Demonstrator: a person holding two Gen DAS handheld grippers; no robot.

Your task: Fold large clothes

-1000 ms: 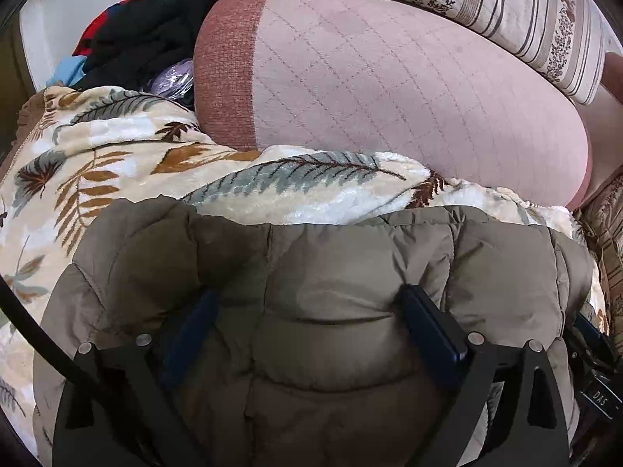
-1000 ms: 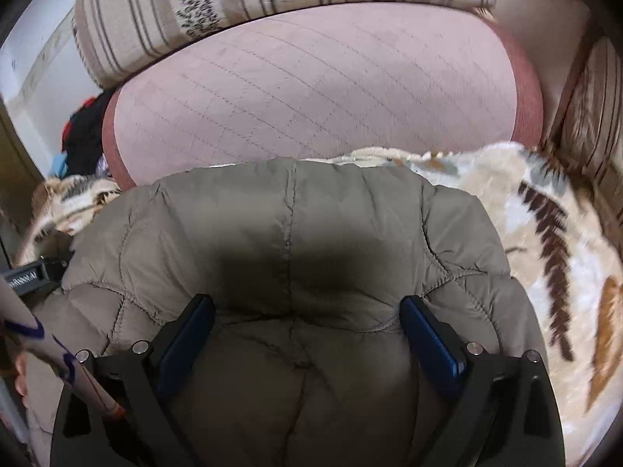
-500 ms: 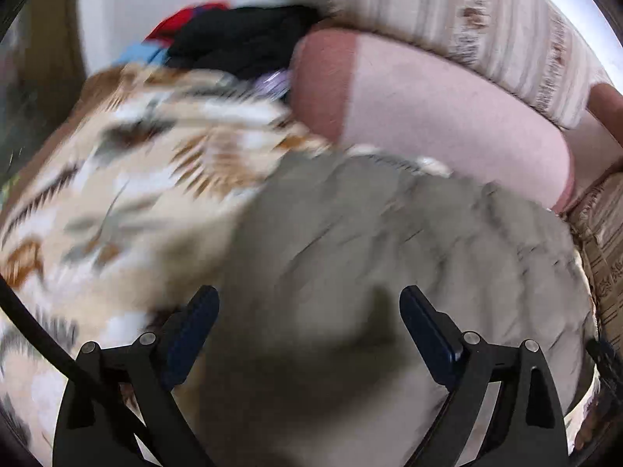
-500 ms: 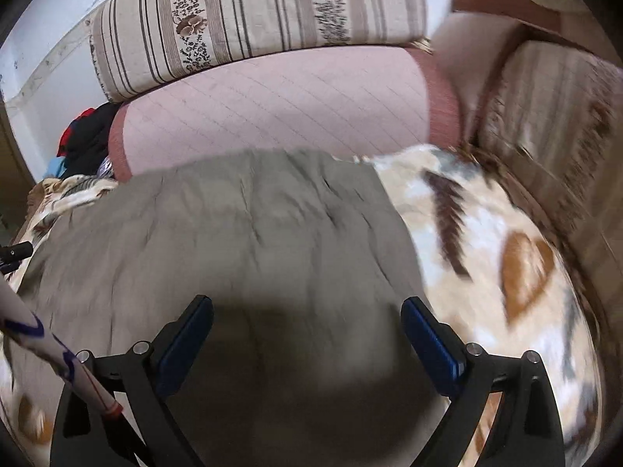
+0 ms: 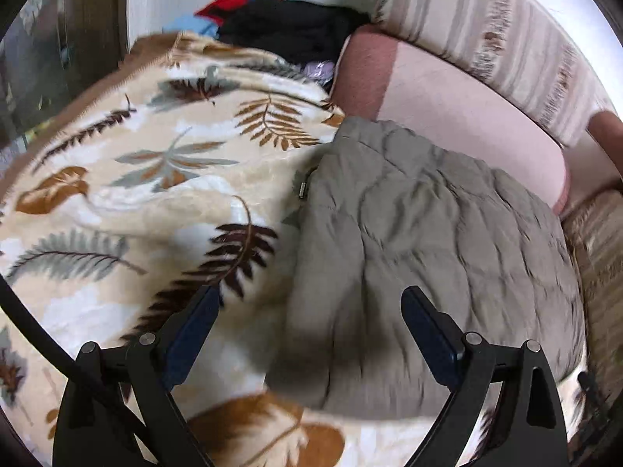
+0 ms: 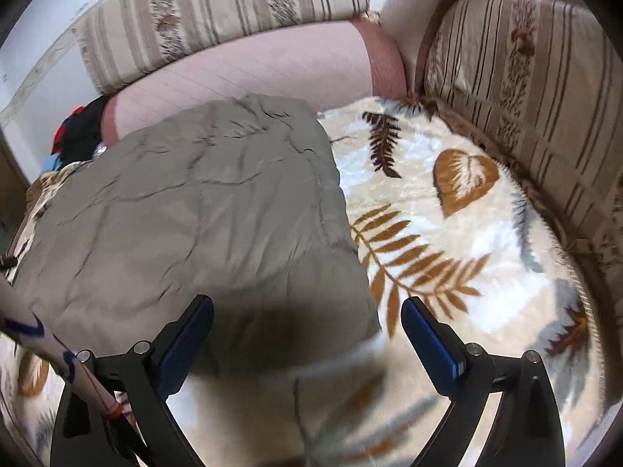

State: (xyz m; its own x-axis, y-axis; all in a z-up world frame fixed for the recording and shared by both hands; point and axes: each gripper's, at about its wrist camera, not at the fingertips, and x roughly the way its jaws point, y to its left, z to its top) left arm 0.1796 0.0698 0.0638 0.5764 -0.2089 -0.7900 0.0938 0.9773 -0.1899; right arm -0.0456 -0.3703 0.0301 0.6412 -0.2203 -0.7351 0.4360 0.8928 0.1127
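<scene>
A grey-olive quilted puffer jacket [image 5: 428,241] lies folded into a rough rectangle on a cream leaf-print blanket [image 5: 128,179]. In the right wrist view the jacket [image 6: 194,210] fills the left half and the blanket [image 6: 459,241] the right. My left gripper [image 5: 311,311] is open and empty, raised above the jacket's left edge. My right gripper [image 6: 307,323] is open and empty, raised above the jacket's near right corner. Neither gripper touches the jacket.
A pink quilted cushion [image 5: 459,116] lies behind the jacket, with striped sofa cushions [image 6: 233,11] above it and along the right side [image 6: 525,97]. A pile of black, red and blue clothes [image 5: 280,27] sits at the far left corner.
Both grippers have lifted off the jacket and pulled back. The left one has swung left, the right one right. The jacket stays folded on the blanket.
</scene>
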